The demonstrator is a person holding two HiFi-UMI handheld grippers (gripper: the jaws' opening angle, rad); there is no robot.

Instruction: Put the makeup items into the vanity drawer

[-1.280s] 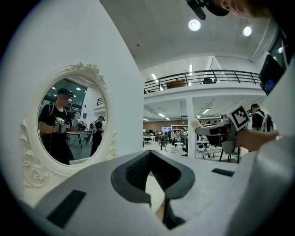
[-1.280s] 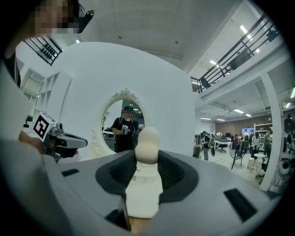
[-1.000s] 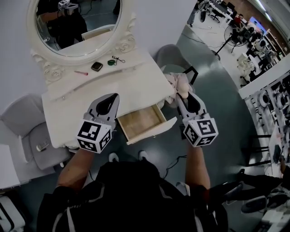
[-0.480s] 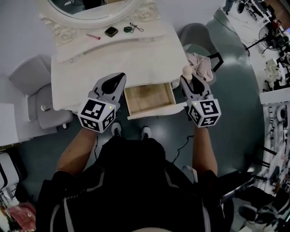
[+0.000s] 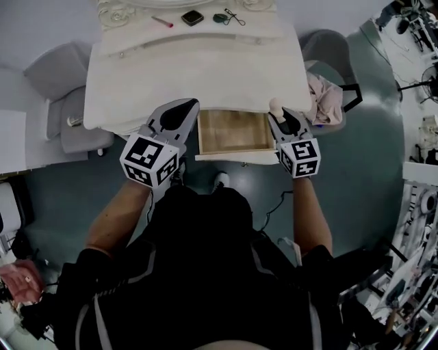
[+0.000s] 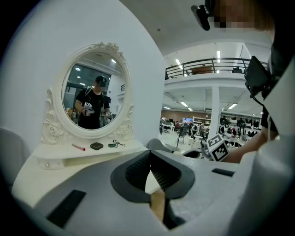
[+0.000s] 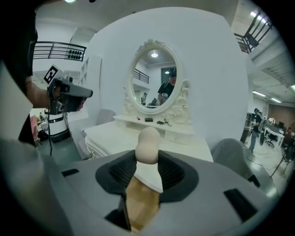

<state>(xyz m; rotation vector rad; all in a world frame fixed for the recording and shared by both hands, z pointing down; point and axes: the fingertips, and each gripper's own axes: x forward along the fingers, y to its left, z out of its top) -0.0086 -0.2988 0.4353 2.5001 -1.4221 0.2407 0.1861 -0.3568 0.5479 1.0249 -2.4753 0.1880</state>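
Observation:
The white vanity has its wooden drawer pulled out, and I see nothing inside it. My right gripper hangs at the drawer's right edge, shut on a beige makeup sponge. The right gripper view has the sponge standing up between the pads of that gripper. My left gripper hovers at the drawer's left edge, shut and empty. On the vanity's raised back shelf lie a pink stick, a dark compact, a green item and an eyelash curler.
A grey chair stands left of the vanity. Another chair at the right carries a pinkish cloth. An oval mirror rises behind the shelf. The person's feet are under the drawer front.
The head view has tilted down, so the vanity sits higher in frame. My right gripper brought the sponge from beside the cloth-covered chair to the drawer's right edge. The left gripper stays near the drawer's left.

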